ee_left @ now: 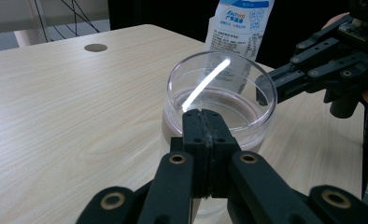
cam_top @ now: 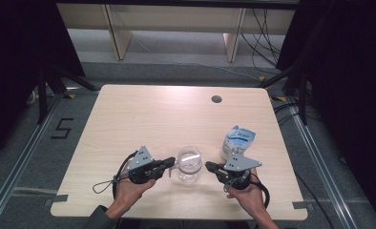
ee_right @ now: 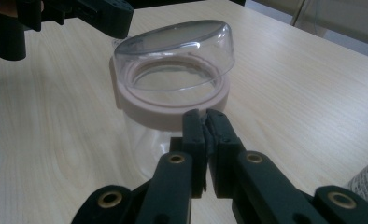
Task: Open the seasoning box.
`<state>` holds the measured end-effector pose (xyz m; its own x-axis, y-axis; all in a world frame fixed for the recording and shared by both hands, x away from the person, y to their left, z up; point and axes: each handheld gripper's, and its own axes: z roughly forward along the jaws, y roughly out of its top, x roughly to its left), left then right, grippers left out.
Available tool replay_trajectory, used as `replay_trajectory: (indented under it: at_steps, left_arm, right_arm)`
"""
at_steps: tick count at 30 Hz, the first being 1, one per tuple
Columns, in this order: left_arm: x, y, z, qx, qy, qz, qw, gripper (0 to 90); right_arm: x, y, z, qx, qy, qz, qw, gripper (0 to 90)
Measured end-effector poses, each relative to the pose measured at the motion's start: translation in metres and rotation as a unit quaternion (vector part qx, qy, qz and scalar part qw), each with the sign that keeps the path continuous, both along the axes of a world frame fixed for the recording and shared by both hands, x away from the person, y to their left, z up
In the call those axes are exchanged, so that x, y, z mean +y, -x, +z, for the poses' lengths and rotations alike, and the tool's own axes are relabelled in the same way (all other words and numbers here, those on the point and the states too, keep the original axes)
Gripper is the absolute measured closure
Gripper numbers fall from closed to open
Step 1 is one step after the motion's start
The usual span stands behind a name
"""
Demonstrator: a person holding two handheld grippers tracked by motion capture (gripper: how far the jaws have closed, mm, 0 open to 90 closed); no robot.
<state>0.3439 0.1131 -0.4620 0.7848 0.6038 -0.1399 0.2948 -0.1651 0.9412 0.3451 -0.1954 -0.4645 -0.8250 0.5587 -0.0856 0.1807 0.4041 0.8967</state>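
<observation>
On the worktop (cam_top: 143, 114) stand 1 clear jar (cam_top: 189, 165) and 1 pouch (cam_top: 237, 140). The jar sits between 2 grippers: left gripper (cam_top: 172, 164) and right gripper (cam_top: 209, 166), both with jaws clenched on nothing.

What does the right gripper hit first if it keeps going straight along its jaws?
Most likely the clear jar: the right gripper, jaws shut, points at its pinkish collar just ahead, under the tilted clear lid. Whether the tips already touch the collar, I cannot tell.
</observation>
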Motion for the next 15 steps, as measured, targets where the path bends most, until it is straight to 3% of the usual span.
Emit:
replay_trajectory:
  at_steps: [1, 2, 5, 10, 14, 15]
  left_arm:
    - [0.0, 0.0, 0.0, 0.0, 0.0, 0.0, 1.0, 88.5]
    - [0.0, 0.0, 0.0, 0.0, 0.0, -0.001, 1.0, 88.5]
    - [0.0, 0.0, -0.001, -0.001, 0.006, -0.003, 1.0, 88.4]
    - [0.0, -0.001, -0.001, -0.001, 0.006, -0.004, 1.0, 88.1]
    - [0.0, 0.0, 0.0, 0.0, 0.002, -0.001, 1.0, 87.8]
    - [0.0, 0.0, 0.0, 0.0, 0.002, -0.001, 1.0, 87.8]
  right_arm:
    - [0.0, 0.0, 0.0, 0.0, 0.0, 0.0, 1.0, 87.2]
    - [0.002, 0.001, 0.0, 0.016, -0.006, -0.008, 0.9998, 87.2]
    - [0.006, -0.002, 0.0, 0.02, -0.003, -0.007, 0.9998, 87.2]
    - [0.009, -0.004, 0.002, 0.007, 0.004, 0.002, 1.0, 87.7]
    - [0.01, -0.003, 0.004, 0.014, 0.001, -0.001, 0.9999, 88.1]
    - [0.01, -0.003, 0.004, 0.003, 0.001, 0.0, 1.0, 88.1]
